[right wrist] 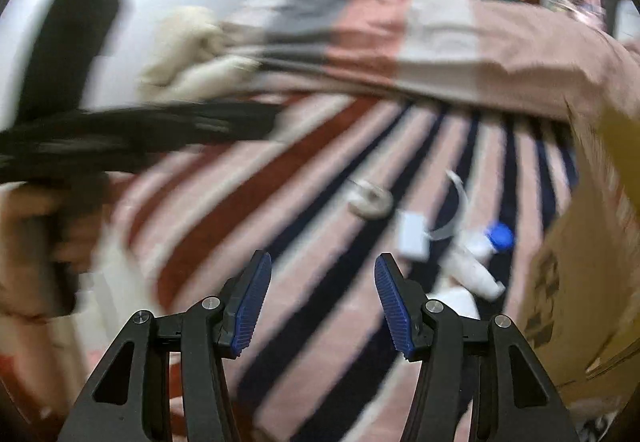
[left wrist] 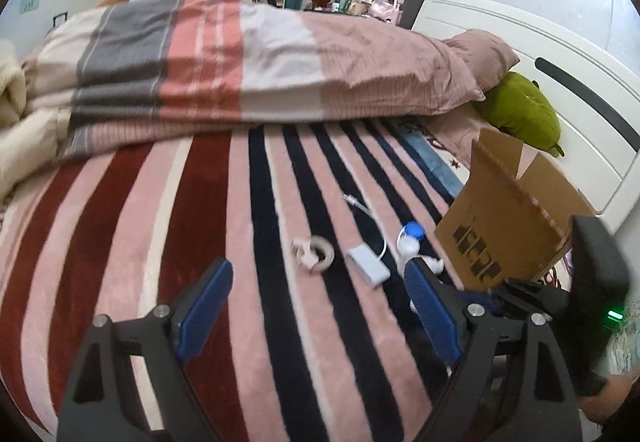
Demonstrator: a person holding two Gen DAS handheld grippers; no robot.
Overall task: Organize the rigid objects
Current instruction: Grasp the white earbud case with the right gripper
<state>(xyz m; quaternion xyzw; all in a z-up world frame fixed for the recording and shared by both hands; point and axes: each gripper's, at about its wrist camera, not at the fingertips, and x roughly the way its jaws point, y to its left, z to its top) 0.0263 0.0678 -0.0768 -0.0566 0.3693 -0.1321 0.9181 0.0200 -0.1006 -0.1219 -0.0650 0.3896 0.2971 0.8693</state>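
Note:
On the striped blanket lie a roll of tape [left wrist: 320, 254] with a small pink item beside it, a white adapter with a cable [left wrist: 367, 265], and a white bottle with a blue cap [left wrist: 410, 240]. An open cardboard box [left wrist: 508, 218] stands to their right. My left gripper [left wrist: 318, 278] is open and empty, just short of the tape and adapter. My right gripper [right wrist: 322, 274] is open and empty; its view is blurred and shows the tape [right wrist: 370, 200], adapter [right wrist: 412, 236], bottle [right wrist: 486, 246] and box [right wrist: 580, 274] ahead to the right.
A folded striped duvet [left wrist: 240, 62] fills the far half of the bed. A pillow and a green plush [left wrist: 524, 110] lie by the white headboard [left wrist: 560, 54]. In the right wrist view, the left gripper and the hand that holds it [right wrist: 80, 146] are at the left.

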